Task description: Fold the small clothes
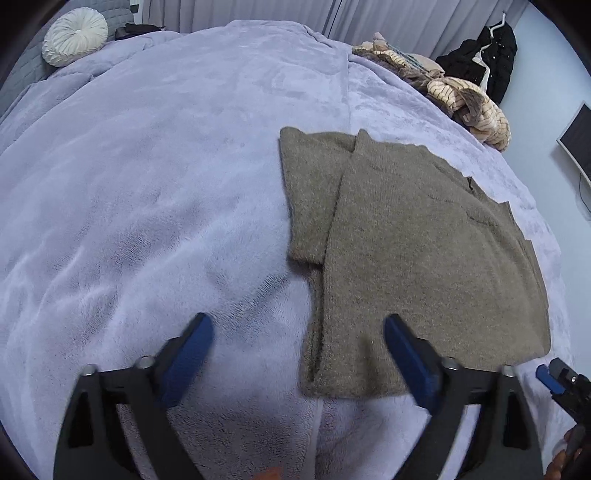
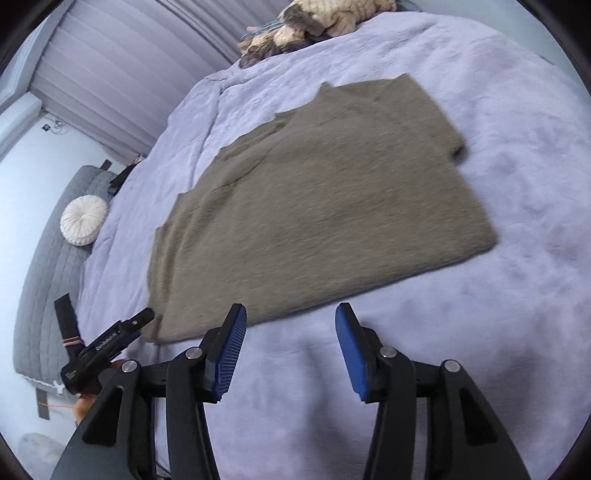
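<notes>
At the far left of the left wrist view, one round white pleated cushion [image 1: 75, 36] sat against one grey quilted headboard [image 1: 22, 70], with a small dark item [image 1: 138, 29] just beside it that could not be made out. One lilac fleece blanket [image 1: 147, 184] covered the bed. The left gripper [image 1: 297, 330] hung above the blanket with its two blue pads spread wide and nothing between them; its right pad stood over the near corner of the one brown knitted sweater [image 1: 424, 251]. That sweater lay flat on the right half of the bed, folded, with one short sleeve [image 1: 310, 192] lying out to the left. Beyond it, one heap of beige striped clothes [image 1: 465, 99] rested at the far edge of the bed, one black coat [image 1: 491, 55] hung on the wall, and one dark screen [image 1: 580, 140] stood at the right border. In the right wrist view the right gripper [image 2: 291, 325] hovered above the blanket, just off the sweater's near edge, its two pads apart and gripping nothing.
</notes>
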A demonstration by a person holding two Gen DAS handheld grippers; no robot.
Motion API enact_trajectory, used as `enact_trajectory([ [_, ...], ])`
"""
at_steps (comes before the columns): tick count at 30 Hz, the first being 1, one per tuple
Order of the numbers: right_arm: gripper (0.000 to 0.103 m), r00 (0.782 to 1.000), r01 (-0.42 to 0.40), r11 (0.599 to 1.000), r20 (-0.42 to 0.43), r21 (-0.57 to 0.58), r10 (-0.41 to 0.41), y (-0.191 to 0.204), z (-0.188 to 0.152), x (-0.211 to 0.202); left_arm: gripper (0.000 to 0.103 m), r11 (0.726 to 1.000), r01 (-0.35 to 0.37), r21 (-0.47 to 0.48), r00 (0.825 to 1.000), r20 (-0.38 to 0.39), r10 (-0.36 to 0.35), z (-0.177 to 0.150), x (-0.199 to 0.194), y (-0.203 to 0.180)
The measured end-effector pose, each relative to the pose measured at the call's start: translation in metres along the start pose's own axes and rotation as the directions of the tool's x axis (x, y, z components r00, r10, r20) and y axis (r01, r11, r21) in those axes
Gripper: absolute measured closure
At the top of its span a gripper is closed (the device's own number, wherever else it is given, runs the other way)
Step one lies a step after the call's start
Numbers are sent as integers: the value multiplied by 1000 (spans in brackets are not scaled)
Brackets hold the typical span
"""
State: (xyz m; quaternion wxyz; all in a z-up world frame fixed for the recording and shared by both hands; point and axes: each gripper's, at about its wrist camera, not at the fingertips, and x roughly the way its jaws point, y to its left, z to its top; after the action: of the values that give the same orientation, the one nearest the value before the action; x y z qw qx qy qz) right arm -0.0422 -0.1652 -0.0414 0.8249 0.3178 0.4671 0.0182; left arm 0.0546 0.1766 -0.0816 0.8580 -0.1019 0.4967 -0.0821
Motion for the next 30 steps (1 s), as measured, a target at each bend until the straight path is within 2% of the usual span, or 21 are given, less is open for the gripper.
enact_trajectory([
  [3, 45, 988, -132, 990, -75, 39, 135, 22, -6, 33, 0, 1000, 27, -5, 999, 24, -27, 11, -7, 9],
  [5, 44, 967, -212, 972, -124, 104, 225, 34, -11, 60, 0, 999, 40, -22, 999, 18, -39, 19, -8, 17],
  [8, 44, 931, -288, 936, -168, 201, 323, 46, -23, 96, 0, 995, 81, -55, 997, 4, -81, 27, -3, 28],
  [11, 44, 907, -326, 908, -184, 265, 379, 58, -31, 124, 0, 989, 105, -104, 994, -25, -108, 32, 9, 38],
  [15, 44, 904, -356, 885, -130, 301, 408, 67, -31, 146, 0, 975, 184, -126, 979, -62, -192, 34, 23, 37],
  [16, 47, 899, -371, 874, -114, 313, 423, 68, -29, 151, 0, 972, 202, -122, 975, -67, -211, 37, 26, 36],
  [17, 72, 896, -382, 868, -100, 318, 432, 70, -26, 155, 0, 968, 219, -125, 971, -70, -229, 41, 29, 34],
  [18, 92, 899, -380, 871, -96, 312, 427, 73, -19, 156, 0, 960, 244, -134, 964, -75, -255, 46, 32, 33],
  [19, 95, 902, -380, 874, -88, 303, 423, 76, -14, 155, 0, 948, 282, -151, 952, -83, -296, 52, 36, 33],
  [23, 95, 902, -417, 893, -41, 169, 429, 97, 10, 124, 0, 906, 379, -189, 907, -119, -404, 74, 55, 23],
  [26, 95, 899, -431, 897, -37, 103, 436, 107, 18, 110, 0, 871, 451, -192, 865, -145, -480, 86, 69, 7],
  [30, 95, 897, -426, 898, -78, 112, 436, 104, 14, 114, 0, 864, 464, -196, 852, -170, -495, 96, 83, -18],
])
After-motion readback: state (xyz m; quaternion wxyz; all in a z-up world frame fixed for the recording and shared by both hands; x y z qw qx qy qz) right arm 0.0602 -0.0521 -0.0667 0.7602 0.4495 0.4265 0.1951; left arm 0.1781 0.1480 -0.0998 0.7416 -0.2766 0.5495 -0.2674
